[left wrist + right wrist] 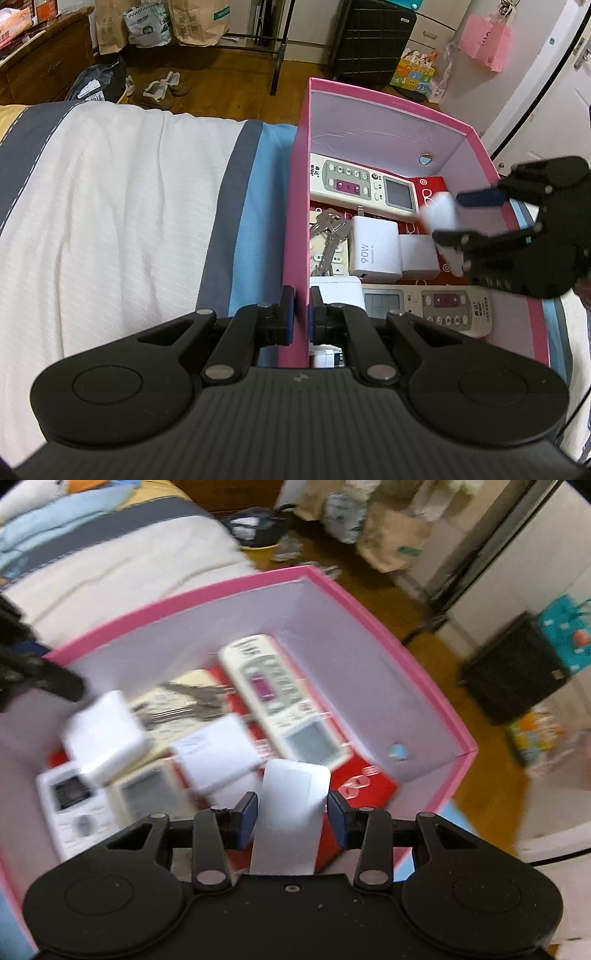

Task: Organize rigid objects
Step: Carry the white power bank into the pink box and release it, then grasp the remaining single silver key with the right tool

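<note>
Left claw (302, 314) is pressed together on the near wall of the pink box (297, 206), one pad outside the wall and one pad inside. Right claw (291, 818) is over the inside of the same box, and between its blue pads there is a white flat object (291, 812), a little blurred; a narrow gap shows on each side of it, so the pads do not seem to press it, and I cannot tell what the object is. On the red bottom of the box lie two white remote controls (364, 184), a white charger marked 90W (375, 247) with a smaller white cube (419, 256) just beside it, and a bunch of keys (328, 229) near the left wall. Pink box stands on a bed with a white, grey and blue cover (129, 206). Behind the bed are a wooden floor, paper bags (192, 22) and a dark suitcase (373, 40).
</note>
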Demonstrator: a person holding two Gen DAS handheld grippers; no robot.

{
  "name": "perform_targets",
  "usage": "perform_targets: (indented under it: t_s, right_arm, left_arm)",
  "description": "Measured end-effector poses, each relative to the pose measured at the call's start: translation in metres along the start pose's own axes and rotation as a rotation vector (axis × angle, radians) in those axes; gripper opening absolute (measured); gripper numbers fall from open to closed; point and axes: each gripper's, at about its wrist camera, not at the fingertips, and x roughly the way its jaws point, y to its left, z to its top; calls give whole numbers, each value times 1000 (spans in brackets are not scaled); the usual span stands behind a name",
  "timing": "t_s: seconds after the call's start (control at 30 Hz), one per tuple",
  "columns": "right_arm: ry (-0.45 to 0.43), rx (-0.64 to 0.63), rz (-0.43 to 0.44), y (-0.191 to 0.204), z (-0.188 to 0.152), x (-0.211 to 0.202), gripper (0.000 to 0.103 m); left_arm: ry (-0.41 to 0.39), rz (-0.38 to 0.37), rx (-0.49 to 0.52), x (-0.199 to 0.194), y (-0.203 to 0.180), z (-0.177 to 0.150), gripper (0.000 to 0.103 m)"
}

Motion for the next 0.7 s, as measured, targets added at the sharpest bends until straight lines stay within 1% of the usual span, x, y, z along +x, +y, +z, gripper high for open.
perform_targets:
  t_s: [0.03, 0.1, 0.2, 0.27, 0.3, 0.33, 0.4, 0.53, 0.6, 0.63, 0.67, 0.7]
  right_arm:
    - [-12, 31, 16, -6, 1, -3, 51]
    - [-51, 119, 77, -18, 0, -14, 51]
    - [-154, 237, 137, -41, -9, -42, 52]
    - [-207, 300, 163, -55, -17, -57, 55]
    - [-223, 321, 174, -63, -24, -65, 59]
    - [-232, 332, 179, -68, -30, -70, 63]
    - [-246, 357, 172, -81, -45, -79, 65]
    - [-291, 442, 164, -106, -77, -83, 65]
    - [-325, 497, 141, -117, -94, -80, 65]
    - [-327, 522, 125, -123, -100, -78, 65]
    - [-308, 545, 115, -129, -107, -73, 65]
    - [-257, 574, 114, -136, -111, -65, 65]
  left_arm:
    - [0, 0, 0, 0, 0, 0, 6]
    - [0, -2, -3, 0, 0, 0, 6]
    - [-1, -4, -4, 0, 0, -1, 6]
    - [-3, -2, -5, 0, 0, -1, 6]
    - [-4, -1, -8, 0, 0, -1, 6]
    - [-5, 1, -11, 0, 0, -1, 6]
    - [-5, 4, -9, -1, -1, 0, 6]
    - [-4, 6, -8, -1, -1, 0, 6]
    - [-4, 7, -8, -2, -1, 1, 6]
    - [-3, 8, -7, -2, -1, 1, 6]
    - [-4, 10, -6, -2, -2, 1, 6]
    - [-6, 13, -4, -3, -2, 1, 6]
